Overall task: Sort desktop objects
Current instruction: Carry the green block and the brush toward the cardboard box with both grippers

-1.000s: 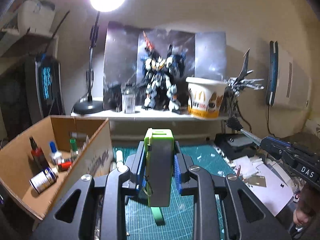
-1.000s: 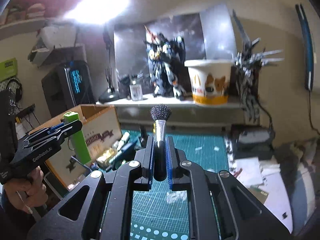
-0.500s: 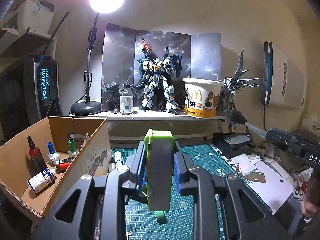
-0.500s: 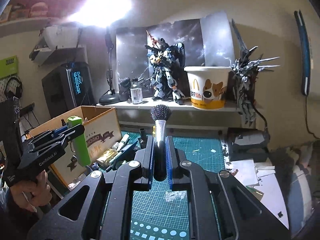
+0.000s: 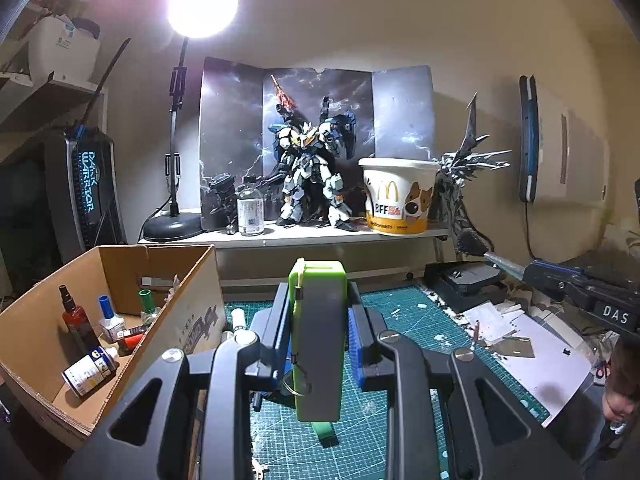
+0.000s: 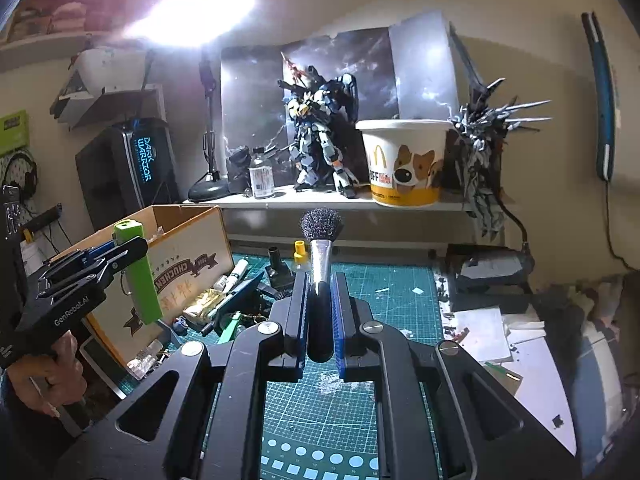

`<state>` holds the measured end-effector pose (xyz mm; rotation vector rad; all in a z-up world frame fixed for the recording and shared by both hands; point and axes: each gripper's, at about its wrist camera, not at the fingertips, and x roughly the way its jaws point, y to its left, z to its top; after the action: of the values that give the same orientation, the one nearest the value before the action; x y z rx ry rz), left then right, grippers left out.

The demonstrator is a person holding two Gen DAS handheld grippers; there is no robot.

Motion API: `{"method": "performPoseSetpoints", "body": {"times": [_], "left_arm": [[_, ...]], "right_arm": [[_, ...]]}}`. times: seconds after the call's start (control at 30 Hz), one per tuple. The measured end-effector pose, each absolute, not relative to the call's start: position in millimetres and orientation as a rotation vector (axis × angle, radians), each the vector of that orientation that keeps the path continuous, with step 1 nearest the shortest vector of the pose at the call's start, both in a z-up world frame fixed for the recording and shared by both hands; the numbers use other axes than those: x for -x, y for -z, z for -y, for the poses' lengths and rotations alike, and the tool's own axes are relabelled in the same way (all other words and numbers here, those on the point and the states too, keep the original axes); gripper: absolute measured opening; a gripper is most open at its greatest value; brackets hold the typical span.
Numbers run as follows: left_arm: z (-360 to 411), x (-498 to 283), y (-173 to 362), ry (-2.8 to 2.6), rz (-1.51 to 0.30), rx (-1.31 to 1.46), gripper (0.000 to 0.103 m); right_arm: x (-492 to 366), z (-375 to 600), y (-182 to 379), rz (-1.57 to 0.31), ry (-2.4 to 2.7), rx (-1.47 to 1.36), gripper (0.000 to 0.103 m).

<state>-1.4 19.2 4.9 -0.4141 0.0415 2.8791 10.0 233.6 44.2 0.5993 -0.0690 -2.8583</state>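
Now your left gripper [image 5: 318, 336] clamps a stiff, likely light green case [image 5: 318, 344] by its flat sides. Your right gripper [image 6: 320, 312] pinches a brush [image 6: 320, 280] on its smooth, slippery-looking handle, clear of the soft bristles.

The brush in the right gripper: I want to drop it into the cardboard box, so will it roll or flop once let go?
The brush looks rigid: metal ferrule, glossy black handle. Being round, it probably rolls when released, and may slip in the right gripper. Only the bristle tuft should flex.

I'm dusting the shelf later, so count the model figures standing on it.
2. A white-and-blue robot figure stands mid-shelf, between the glass bottle and the paper bucket; a spiky grey winged figure stands right of the bucket. More may hide behind it.
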Motion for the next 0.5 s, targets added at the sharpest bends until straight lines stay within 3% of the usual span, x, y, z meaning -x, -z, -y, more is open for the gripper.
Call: {"method": "performPoseSetpoints", "body": {"times": [0.5], "left_arm": [[-10.7,9.1,-0.5,-2.883,-0.028,0.454,0.025]], "right_arm": [[-5.5,-234.9,-42.3,0.081,2.861,-0.629,0.011]]}}
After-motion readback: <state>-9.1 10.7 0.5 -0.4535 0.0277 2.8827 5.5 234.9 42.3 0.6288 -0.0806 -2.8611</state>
